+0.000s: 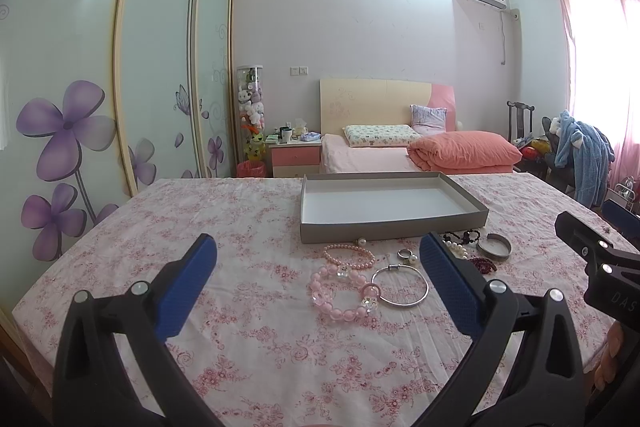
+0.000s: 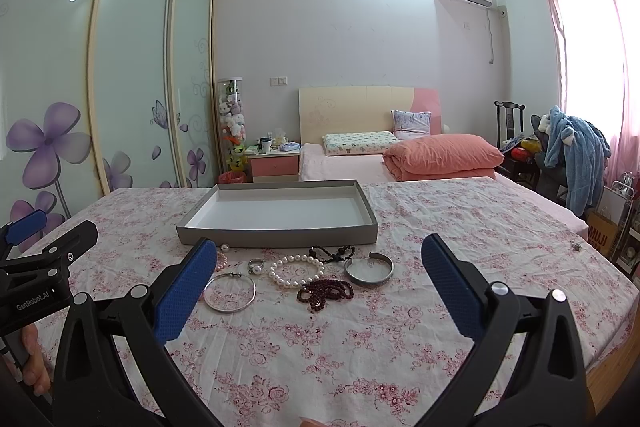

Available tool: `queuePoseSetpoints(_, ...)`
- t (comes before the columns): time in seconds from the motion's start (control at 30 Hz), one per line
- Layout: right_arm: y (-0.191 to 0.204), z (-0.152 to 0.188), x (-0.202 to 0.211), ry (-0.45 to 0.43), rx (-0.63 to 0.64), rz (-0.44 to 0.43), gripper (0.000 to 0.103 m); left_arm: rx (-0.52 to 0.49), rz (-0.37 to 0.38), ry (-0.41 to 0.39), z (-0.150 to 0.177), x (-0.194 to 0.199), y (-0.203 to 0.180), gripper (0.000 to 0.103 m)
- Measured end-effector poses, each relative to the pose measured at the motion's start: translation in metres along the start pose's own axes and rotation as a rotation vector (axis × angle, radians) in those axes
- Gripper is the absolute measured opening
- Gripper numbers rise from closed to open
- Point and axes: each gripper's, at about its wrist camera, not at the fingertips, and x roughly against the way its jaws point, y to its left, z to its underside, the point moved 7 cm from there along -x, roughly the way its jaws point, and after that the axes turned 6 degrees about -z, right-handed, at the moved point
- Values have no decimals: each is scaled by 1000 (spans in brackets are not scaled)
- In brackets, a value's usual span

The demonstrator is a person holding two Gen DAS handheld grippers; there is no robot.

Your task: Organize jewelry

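Two grippers spread wide, grasping nothing, above a flowered tablecloth (image 2: 440, 227)

Left gripper (image 1: 318, 259) and right gripper (image 2: 320, 261) both released, hovering short of the gray tray (image 2: 280, 231); jewelry scattered just in front of the tray: pearl bracelet (image 2: 296, 271), dark red beads (image 2: 326, 293), silver cuff (image 2: 370, 269), thin silver bangle (image 2: 229, 291), ring (image 2: 255, 264), black beads (image 2: 332, 253), chunky pink bracelet (image 1: 340, 291), small pink bead bracelet (image 1: 349, 255)

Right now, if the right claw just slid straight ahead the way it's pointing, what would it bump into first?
Probably the dark red bead strand, lying on the floral tablecloth between the open right claw fingers. The white pearl bracelet and silver cuff bangle lie just beyond it, before the grey tray. Depth is hard to judge.
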Motion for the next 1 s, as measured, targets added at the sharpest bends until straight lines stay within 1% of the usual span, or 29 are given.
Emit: queuePoseSetpoints(1.0, -5, 1, 0, 4, -4, -1, 101, 1, 0, 9, 0, -3, 1, 99)
